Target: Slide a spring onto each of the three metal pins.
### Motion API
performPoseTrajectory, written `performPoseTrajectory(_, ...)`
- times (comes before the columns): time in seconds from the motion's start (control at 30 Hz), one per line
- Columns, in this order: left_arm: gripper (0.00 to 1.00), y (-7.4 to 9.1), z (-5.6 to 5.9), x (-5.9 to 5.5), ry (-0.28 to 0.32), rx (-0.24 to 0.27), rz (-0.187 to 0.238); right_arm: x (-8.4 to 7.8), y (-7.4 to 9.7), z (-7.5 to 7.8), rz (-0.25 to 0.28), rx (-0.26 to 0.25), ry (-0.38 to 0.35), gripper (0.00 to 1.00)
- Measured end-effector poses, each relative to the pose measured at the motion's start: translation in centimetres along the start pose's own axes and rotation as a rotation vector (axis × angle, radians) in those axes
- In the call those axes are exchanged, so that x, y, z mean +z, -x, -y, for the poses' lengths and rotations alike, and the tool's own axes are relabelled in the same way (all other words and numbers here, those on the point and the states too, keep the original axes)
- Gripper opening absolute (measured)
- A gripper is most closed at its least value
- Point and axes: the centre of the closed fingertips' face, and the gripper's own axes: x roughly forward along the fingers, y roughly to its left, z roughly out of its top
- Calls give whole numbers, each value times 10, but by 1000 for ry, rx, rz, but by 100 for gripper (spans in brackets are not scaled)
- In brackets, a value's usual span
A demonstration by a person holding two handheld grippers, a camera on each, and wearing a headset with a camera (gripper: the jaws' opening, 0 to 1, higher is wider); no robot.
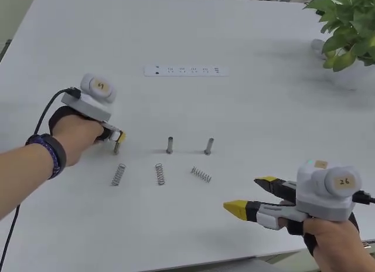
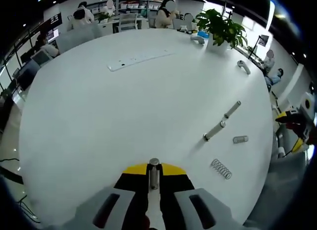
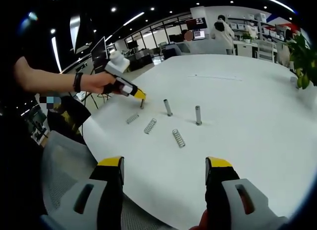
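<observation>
Left claw (image 1: 118, 137) is pressed shut on the left pin (image 1: 116, 146), pinching it near the top. That pin stands upright on the bench (image 1: 263, 108). Right claw (image 1: 251, 194) is spread wide with nothing in it, held over the near-right part of the bench.

Middle pin (image 1: 170, 145) and right pin (image 1: 209, 146) stand upright and free, in a row with the left one. Three springs lie flat in a row just on the person's side of the pins: left spring (image 1: 118, 174), middle spring (image 1: 159, 173), right spring (image 1: 201, 174). None is on a pin, so the task looks unstarted.

Key geometry: the springs lie between the right claw and the pins, ahead of it and to its left. The right spring is closest to it. The left spring is farthest, just on the near side of the held pin.

Spring axes are horizontal and pin axes vertical, so any picked spring needs turning upright before it goes over a pin top. The right spring lies skewed in the head view; the other two point roughly toward their pins.

The right claw is free, so it likely does the picking while the left probably steadies the pin. Risk: too hard a pinch could squash a spring or flick it away.
</observation>
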Motion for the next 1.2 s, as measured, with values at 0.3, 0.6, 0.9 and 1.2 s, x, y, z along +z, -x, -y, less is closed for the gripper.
performPoseTrajectory(0.3, 0, 4, 0, -1, -8, 9, 19, -1, 2, 1, 3, -4, -4, 65)
performPoseTrajectory(0.6, 0, 11, 1, -8, -11, 25, 40, 0, 2, 2, 7, -5, -1, 65)
performPoseTrajectory(0.9, 0, 15, 6, -14, -37, 38, 51, -2, 2, 2, 5, -3, 0, 65)
performPoseTrajectory(1.2, 0, 16, 8, -14, -63, 46, 54, -3, 2, 1, -1, 0, 7, 66)
